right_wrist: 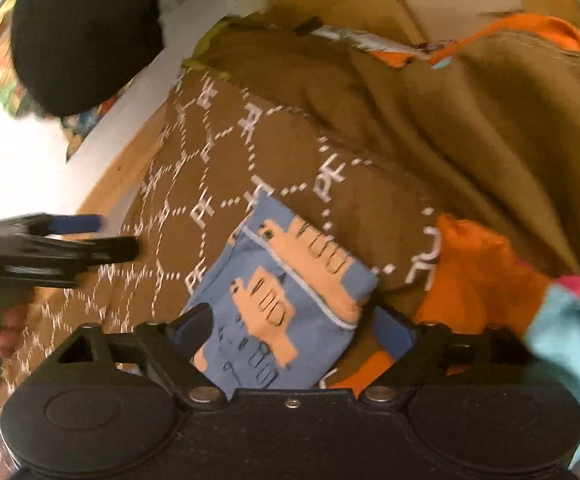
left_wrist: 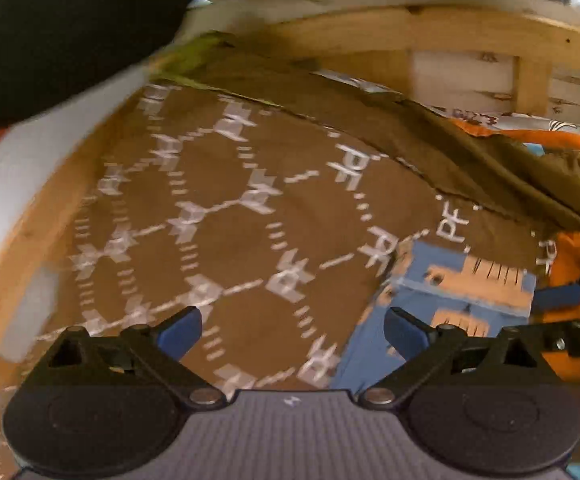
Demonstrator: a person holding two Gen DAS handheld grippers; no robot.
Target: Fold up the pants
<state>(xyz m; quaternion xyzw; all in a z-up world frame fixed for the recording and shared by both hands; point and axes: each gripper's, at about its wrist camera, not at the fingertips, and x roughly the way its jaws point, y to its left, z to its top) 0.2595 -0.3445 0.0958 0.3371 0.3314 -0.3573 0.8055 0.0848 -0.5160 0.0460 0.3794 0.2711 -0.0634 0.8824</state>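
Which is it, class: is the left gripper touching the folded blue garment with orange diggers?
Apart. In the right wrist view, the left gripper hovers over the brown patterned cover, with bare cover plainly showing between it and the blue garment.

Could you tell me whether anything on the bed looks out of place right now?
Only mildly: the small blue folded garment lies askew on the brown patterned cover, and orange fabric is bunched untidily beside it.

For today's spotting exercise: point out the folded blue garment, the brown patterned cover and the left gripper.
Folded blue garment [right_wrist: 290, 300]: right wrist view, its middle.
Brown patterned cover [left_wrist: 225, 184]: left wrist view, bare patch.
Left gripper [left_wrist: 292, 330]: left wrist view, between fingertips.
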